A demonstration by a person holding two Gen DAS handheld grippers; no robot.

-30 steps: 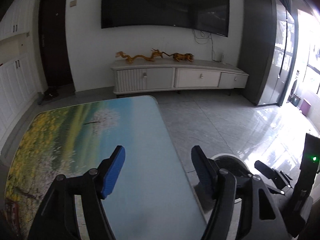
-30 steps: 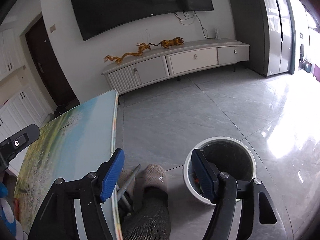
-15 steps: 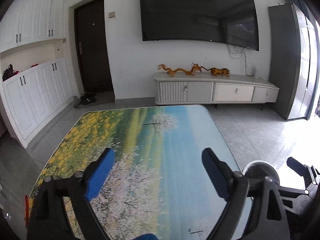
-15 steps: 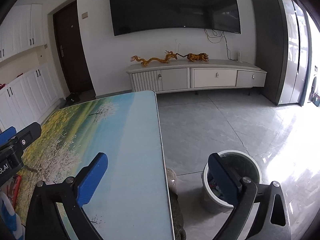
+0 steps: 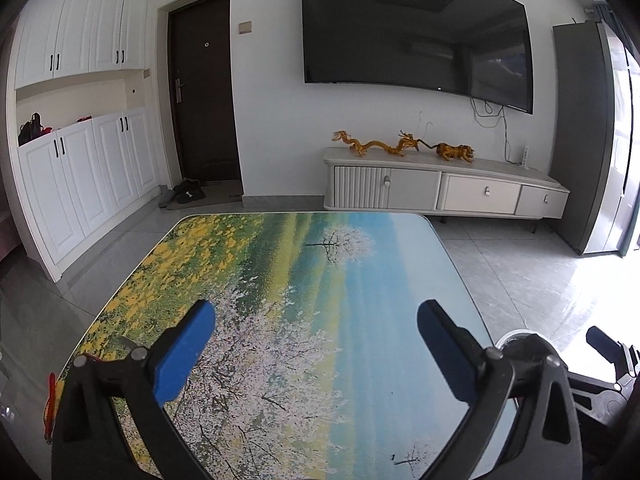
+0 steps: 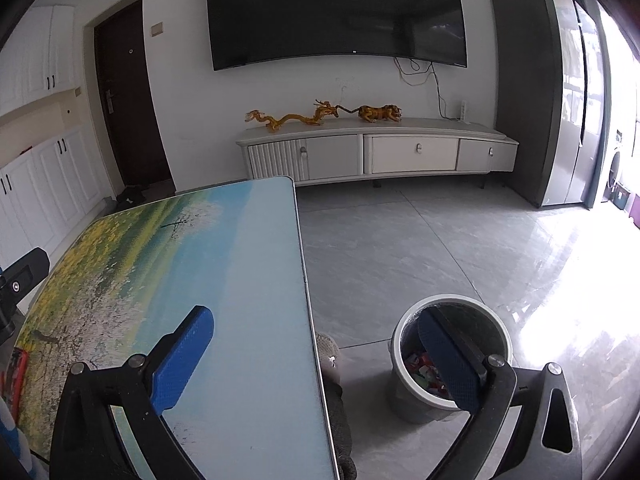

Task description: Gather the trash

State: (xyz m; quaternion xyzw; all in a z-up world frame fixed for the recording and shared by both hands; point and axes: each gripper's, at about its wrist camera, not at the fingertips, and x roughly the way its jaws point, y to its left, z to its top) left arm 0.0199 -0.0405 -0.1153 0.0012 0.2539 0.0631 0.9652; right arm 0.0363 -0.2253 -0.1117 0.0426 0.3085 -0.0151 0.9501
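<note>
Left gripper (image 5: 316,344): held wide open above the table (image 5: 360,288); nothing is gripped.
Right gripper (image 6: 316,352): also spread wide and empty, held over the table's right edge, with the bin (image 6: 404,344) seen behind its right finger.
Trash in bin: small red and green wrappers (image 6: 420,368) are seen lying at the bottom of the bin, which stands on the floor just beside the table.
Trash on table: a red piece (image 5: 51,400) is glimpsed at the near left edge of the table; what it is cannot be told.
Handling: the wrappers are judged light, thin and crinkly, likely slippery, and not fragile.
Hold: a loose piece is best pinched across a raised fold or edge, since a flat sheet may slide under the pads.
</note>
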